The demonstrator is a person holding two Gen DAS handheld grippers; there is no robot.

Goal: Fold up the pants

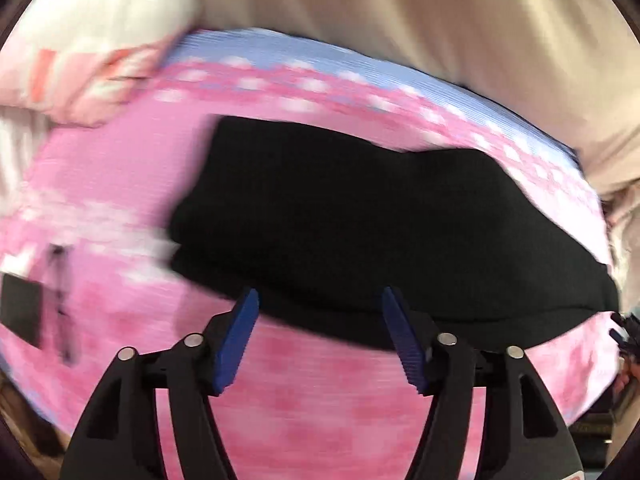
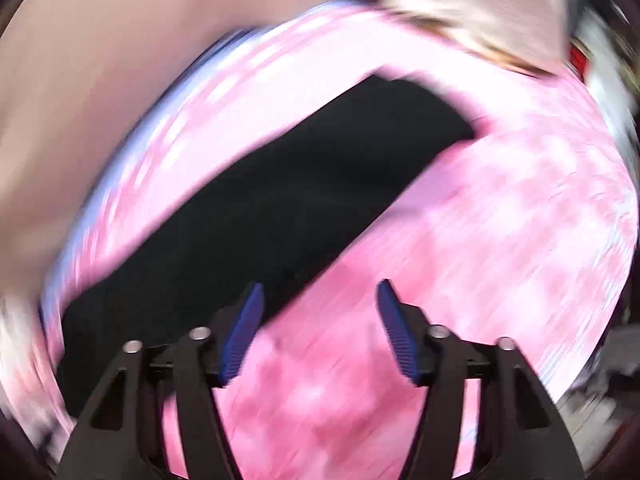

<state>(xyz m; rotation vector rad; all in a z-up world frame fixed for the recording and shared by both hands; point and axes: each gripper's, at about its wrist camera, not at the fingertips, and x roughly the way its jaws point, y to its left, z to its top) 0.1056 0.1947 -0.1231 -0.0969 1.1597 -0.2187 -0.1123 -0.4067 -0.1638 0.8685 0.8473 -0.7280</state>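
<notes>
Black pants lie folded lengthwise on a pink patterned bed cover. In the left wrist view they stretch from centre left to the right edge. My left gripper is open and empty, its blue pads just above the pants' near edge. In the right wrist view the pants run diagonally from lower left to upper right. My right gripper is open and empty, its left fingertip over the pants' near edge, the right one over the cover. Both views are motion-blurred.
A white and pink cat-face pillow lies at the far left of the bed. A beige wall stands behind the bed. A dark object lies on the cover at the left.
</notes>
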